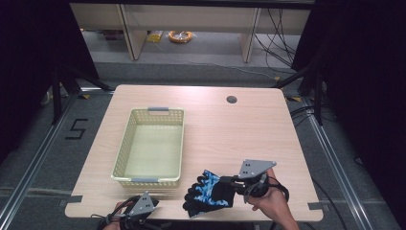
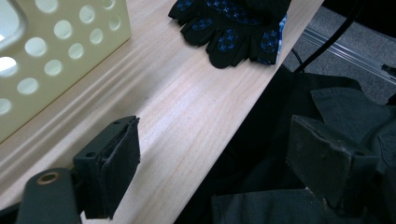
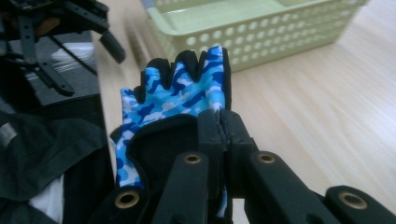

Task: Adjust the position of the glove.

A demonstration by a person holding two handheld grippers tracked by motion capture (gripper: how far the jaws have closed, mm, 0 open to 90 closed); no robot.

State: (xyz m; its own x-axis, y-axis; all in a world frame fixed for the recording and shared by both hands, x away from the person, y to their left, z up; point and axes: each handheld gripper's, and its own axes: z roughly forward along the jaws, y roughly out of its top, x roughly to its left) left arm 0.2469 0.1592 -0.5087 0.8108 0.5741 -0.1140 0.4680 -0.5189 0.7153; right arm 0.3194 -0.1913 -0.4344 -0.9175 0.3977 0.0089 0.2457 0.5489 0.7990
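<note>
We work at a pale wooden worktop (image 1: 225, 134) with a round cable hole (image 1: 231, 99) near its far edge. On its left half sits a cream perforated basket (image 1: 125, 139), long side running away from us, with a grey handle strip on each short end.

Our right tongs (image 1: 226, 182) are pressed together on the cuff end of a blue-and-black camouflage glove (image 1: 209, 192). In the right gripper view the two black jaws meet over the glove's (image 3: 177, 95) black cuff edge, with the fabric pinched between them and the fingers pointing away toward the basket (image 3: 280, 28). In the high view the glove lies near the front edge of the worktop, just to the right of the basket's near corner, fingertips toward the left; we cannot tell whether it rests fully on the wood or is partly lifted. Our right hand (image 1: 273, 201) grips the tool from behind, under its grey three-cornered plate (image 1: 255, 167).

Our left tongs (image 1: 139, 211) sit at the front edge of the worktop, below the basket's near end. In the left gripper view (image 2: 212, 172) the jaws are spread wide with nothing between them, one over the wood and the other past the edge above dark cloth (image 2: 336, 107). The glove (image 2: 233, 28) shows beyond them, well apart, and the basket wall (image 2: 60, 51) is at the upper left.
</note>
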